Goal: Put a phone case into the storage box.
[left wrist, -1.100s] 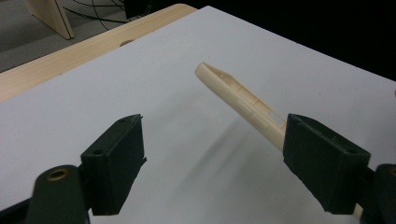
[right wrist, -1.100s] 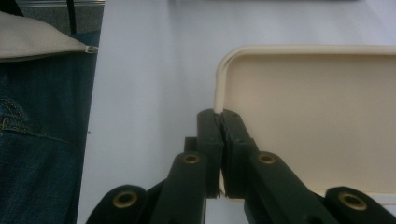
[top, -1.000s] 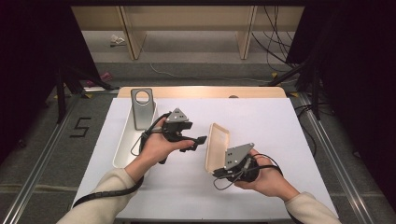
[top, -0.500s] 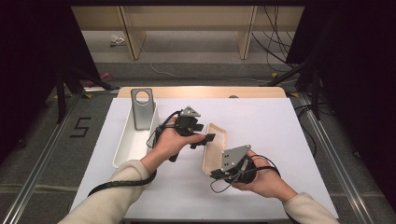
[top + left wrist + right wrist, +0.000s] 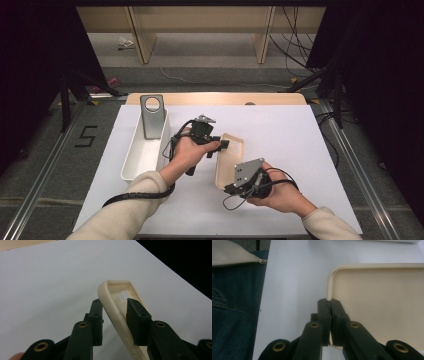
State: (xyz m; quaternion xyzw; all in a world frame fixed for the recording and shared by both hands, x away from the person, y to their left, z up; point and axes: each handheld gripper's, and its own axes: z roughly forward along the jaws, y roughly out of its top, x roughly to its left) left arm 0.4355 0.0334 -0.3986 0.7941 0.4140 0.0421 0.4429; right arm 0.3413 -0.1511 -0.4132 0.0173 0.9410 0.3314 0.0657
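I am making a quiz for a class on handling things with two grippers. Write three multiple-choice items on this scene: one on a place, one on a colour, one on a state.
1. Where does the grey metal stand sit?
A. in the white bin
B. on the cream tray
C. on the floor

2. What colour is the tray?
A. blue
B. cream
C. red

3. How is the right gripper?
A. wide open
B. shut on the tray's rim
C. lying on the table

Answers: 1 A, its foot stands in the bin's far end; 2 B, pale cream in all views; 3 B, its pads pinch the rim.
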